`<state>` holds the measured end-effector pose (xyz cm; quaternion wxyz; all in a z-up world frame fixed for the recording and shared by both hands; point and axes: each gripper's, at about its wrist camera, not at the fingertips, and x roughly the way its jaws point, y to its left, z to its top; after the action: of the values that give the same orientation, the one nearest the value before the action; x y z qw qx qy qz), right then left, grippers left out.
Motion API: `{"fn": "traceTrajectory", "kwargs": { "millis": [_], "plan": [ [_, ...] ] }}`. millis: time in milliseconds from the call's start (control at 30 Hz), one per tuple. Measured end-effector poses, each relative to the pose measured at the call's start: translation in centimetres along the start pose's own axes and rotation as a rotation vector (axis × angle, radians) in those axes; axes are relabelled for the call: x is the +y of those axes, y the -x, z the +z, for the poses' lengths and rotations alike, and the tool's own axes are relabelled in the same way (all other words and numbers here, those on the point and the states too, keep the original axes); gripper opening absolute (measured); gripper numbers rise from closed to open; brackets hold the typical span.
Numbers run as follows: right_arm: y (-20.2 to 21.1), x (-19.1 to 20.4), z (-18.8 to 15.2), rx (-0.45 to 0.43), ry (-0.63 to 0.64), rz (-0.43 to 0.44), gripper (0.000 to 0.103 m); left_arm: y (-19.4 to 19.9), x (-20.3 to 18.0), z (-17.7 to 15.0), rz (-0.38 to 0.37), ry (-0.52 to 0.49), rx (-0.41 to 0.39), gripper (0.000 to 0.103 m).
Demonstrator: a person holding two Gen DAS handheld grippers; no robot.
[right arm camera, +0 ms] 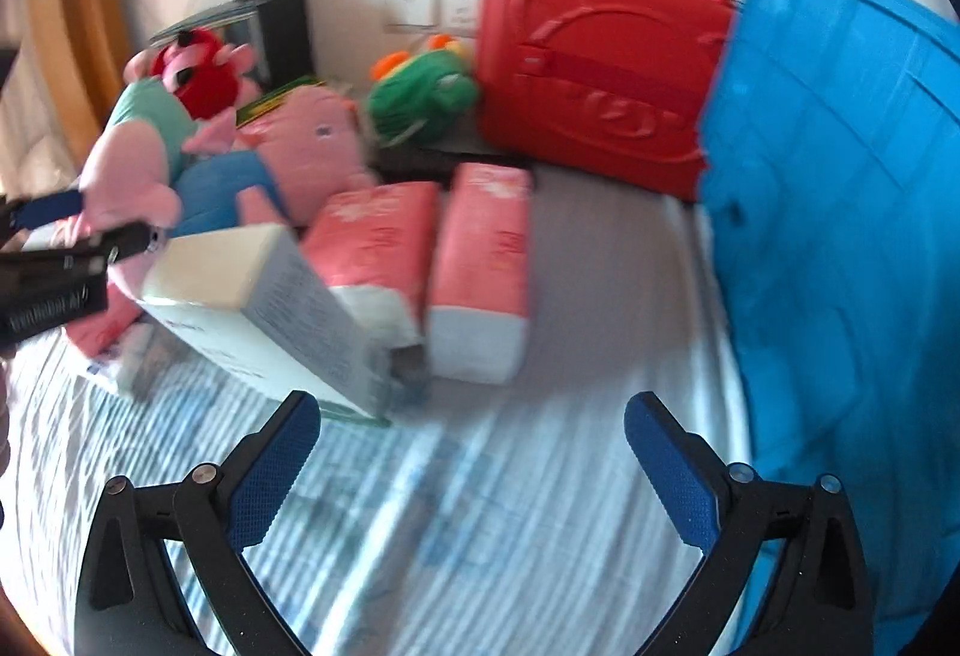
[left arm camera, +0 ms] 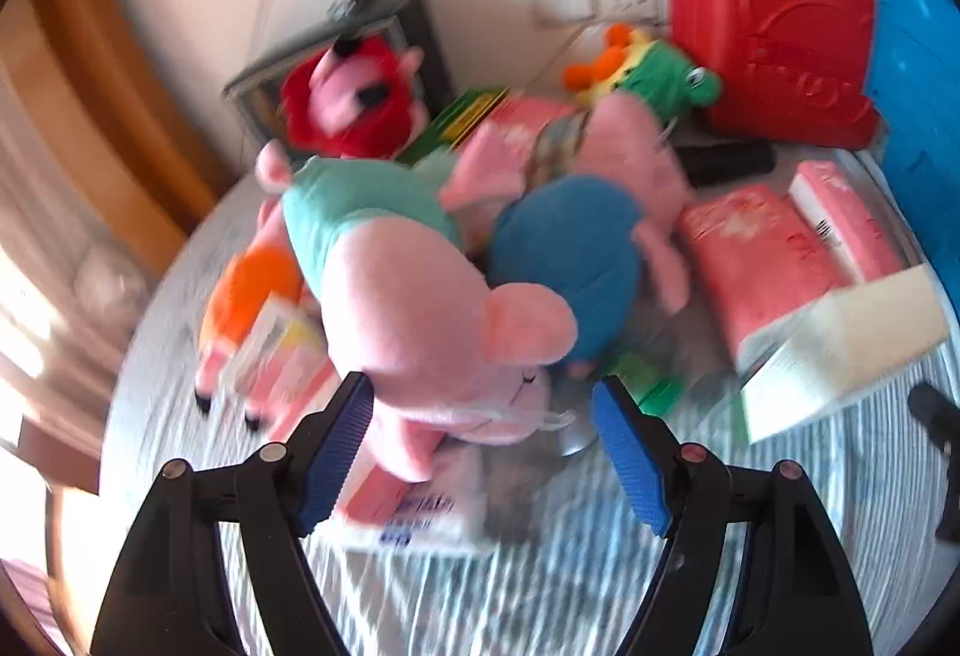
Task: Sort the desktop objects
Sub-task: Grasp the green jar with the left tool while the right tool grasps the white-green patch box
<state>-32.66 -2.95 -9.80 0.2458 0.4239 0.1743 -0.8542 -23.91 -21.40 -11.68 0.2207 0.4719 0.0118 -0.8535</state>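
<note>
Left wrist view: the left gripper [left arm camera: 480, 440] stands apart, the pink pig plush [left arm camera: 432, 320] lying between its pads, untouched.

Right wrist view: the right gripper [right arm camera: 474, 452] stands apart over striped cloth [right arm camera: 480, 524]; white box [right arm camera: 264, 308] just ahead-left. The red case [right arm camera: 600, 74] is closed.
</note>
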Motion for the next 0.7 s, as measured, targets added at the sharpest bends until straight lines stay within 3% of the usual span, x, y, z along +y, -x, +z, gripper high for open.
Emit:
{"fn": "traceTrajectory", "kwargs": {
  "millis": [100, 167, 267, 400, 700],
  "plan": [
    [-0.3, 1.9, 1.0, -0.025, 0.029, 0.021, 0.103, 0.2, 1.9, -1.2, -0.020, 0.046, 0.012, 0.076],
    [-0.8, 3.4, 1.7, -0.023, 0.064, 0.101, 0.103, 0.4, 2.2, -1.6, -0.007, 0.050, 0.007, 0.076],
    [-0.8, 4.9, 2.3, -0.015, 0.076, 0.196, 0.102, 1.0, 2.3, -1.8, -0.053, 0.071, -0.003, 0.076],
    [-0.3, 4.9, 2.0, -0.021, 0.046, 0.177, 0.100, 1.2, 0.4, -2.7, -0.172, 0.052, 0.004, 0.076],
    [-1.4, 1.8, 0.3, 0.025, -0.074, 0.191, 0.100, -4.9, -5.4, -1.7, -0.239, 0.044, 0.094, 0.074]
  ]
}}
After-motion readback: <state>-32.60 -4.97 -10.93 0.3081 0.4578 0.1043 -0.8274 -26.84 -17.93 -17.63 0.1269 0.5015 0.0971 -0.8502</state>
